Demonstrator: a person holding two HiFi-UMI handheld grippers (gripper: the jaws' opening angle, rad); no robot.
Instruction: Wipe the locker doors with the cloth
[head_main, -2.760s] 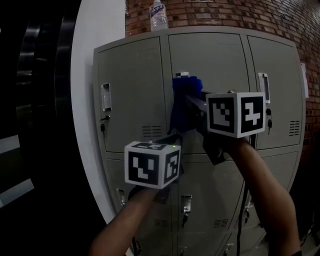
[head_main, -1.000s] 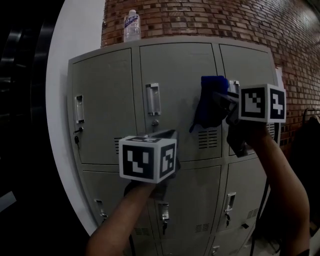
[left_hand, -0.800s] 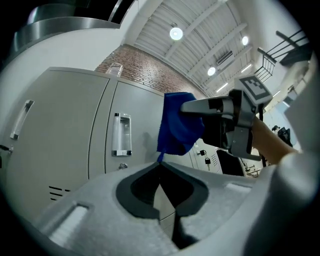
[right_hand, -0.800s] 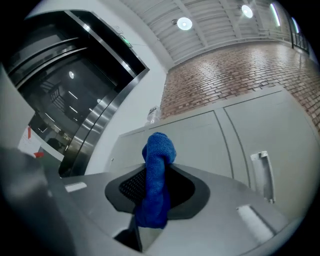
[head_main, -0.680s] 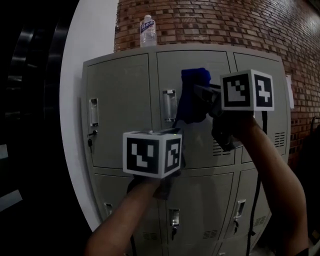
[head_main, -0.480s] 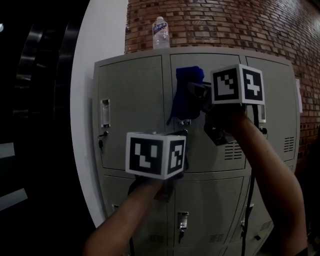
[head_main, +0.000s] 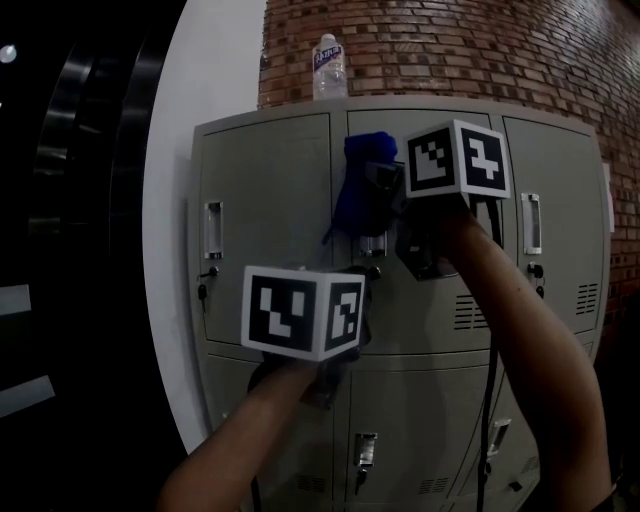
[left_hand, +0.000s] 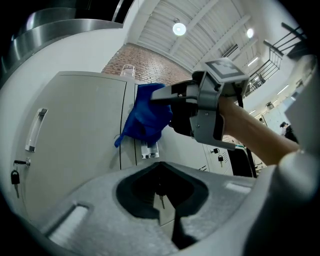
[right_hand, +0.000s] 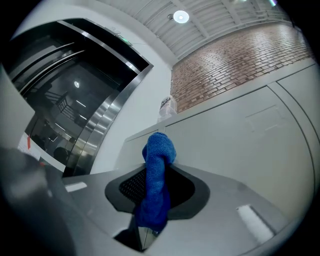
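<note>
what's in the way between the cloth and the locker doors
Nothing visible. The right gripper holds the blue cloth right at the top middle locker door, just above its handle. The left gripper hangs lower, clear of it.

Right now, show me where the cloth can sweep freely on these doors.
Free: left door's face between its handle and the middle seam; right door above its vent. Crowded: middle door's handle, partly under the cloth in the right gripper.
</note>
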